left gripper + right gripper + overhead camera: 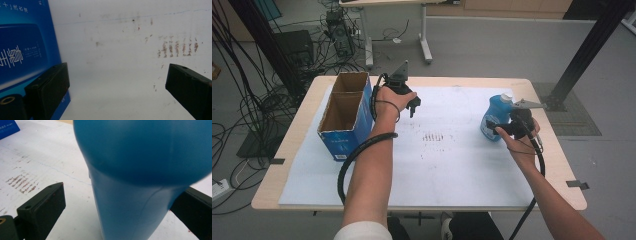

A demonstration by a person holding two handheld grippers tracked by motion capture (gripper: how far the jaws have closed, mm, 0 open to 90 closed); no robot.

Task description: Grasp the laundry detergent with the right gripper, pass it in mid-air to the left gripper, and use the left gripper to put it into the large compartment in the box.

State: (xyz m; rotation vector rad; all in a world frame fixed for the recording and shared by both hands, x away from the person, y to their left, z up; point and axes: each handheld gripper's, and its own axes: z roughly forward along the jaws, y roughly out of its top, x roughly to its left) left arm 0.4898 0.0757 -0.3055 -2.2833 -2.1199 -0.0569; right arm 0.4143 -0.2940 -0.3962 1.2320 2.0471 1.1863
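At the right side of the white mat [452, 165], my right gripper [503, 129] has its jaws spread around the blue plastic bottle [495, 115], which stands upright; in the right gripper view the left jaw is clear of the bottle [140, 182], so nothing is clamped yet. I judge this is the grasping step: next I need to close squarely on the body. My left gripper [413, 106] hangs open and empty beside the blue cardboard box [346, 117].
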